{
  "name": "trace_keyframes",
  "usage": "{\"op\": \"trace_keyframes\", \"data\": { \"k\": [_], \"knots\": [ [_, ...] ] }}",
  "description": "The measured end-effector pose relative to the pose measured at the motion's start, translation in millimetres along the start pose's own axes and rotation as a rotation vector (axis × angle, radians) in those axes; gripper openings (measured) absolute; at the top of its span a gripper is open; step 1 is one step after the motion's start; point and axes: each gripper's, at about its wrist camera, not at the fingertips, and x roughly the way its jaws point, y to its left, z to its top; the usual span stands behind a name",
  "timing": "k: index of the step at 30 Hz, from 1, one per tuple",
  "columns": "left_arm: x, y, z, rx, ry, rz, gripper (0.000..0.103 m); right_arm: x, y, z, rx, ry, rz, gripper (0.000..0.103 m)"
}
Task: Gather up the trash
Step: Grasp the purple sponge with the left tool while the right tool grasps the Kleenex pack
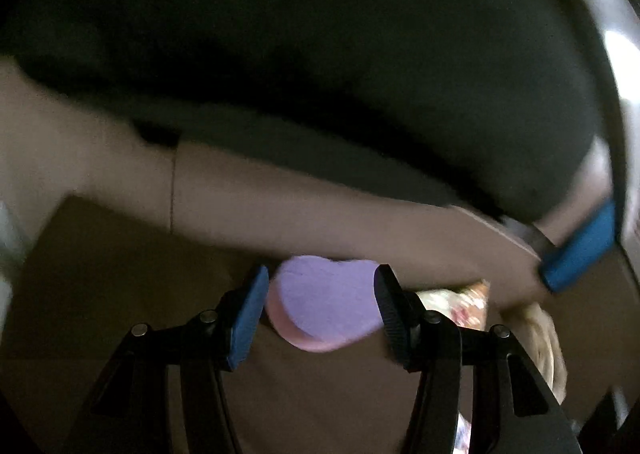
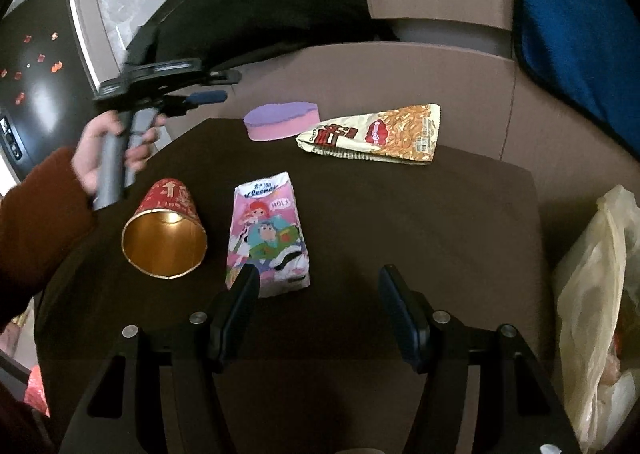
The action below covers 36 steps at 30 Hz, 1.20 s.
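Two fingers of the left gripper stand wide apart in the left wrist view, with the purple and pink sponge just ahead between them, not gripped; the picture is dark and blurred, so a hasty closing could miss or nudge it off the counter. From the right wrist view, the right gripper is also spread wide and empty above the counter, near the tissue pack. A red cup lies on its side and might roll if bumped; the snack wrapper lies beside the sponge, and a plastic bag waits at the right.
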Motion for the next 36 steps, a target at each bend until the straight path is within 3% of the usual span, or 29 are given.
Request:
{"op": "trace_keyframes", "data": {
  "k": [3,6,14,18,24,27,28,32,36],
  "knots": [
    [26.4,29.0,7.4,-0.175,0.054,-0.020,0.055,-2.3,0.2,-4.5,0.000,0.001,-0.004,0.059],
    [39.8,33.5,2.5,-0.195,0.132,-0.066,0.055,0.1,2.9,-7.9,-0.004,0.001,-0.015,0.059],
    [23.4,-31.6,-44.8,0.200,0.373,-0.162,0.055,18.5,16.1,-1.7,-0.025,0.004,0.012,0.059],
    [-5.1,-38.1,-50.3,0.200,0.307,-0.126,0.055,33.1,28.1,11.1,-0.070,0.011,0.058,0.059],
    [-31.2,-34.4,-34.3,0.324,0.146,0.060,0.055,68.6,44.8,28.5,-0.153,0.062,0.080,0.060],
    [-11.3,-46.6,-24.5,0.261,0.087,0.063,0.055,86.7,50.4,32.4,-0.159,0.128,0.109,0.058],
    [-3.8,-46.4,-18.0,0.219,0.059,0.050,0.055,88.2,51.1,32.1,-0.157,0.134,0.102,0.047],
    [32.7,-42.9,-2.4,0.142,0.075,0.008,0.055,70.9,46.2,27.4,-0.153,0.098,0.059,0.044],
    [61.4,-37.7,6.3,0.150,0.126,0.050,0.055,41.5,19.9,16.9,-0.087,0.071,0.030,0.044]
  ]
}}
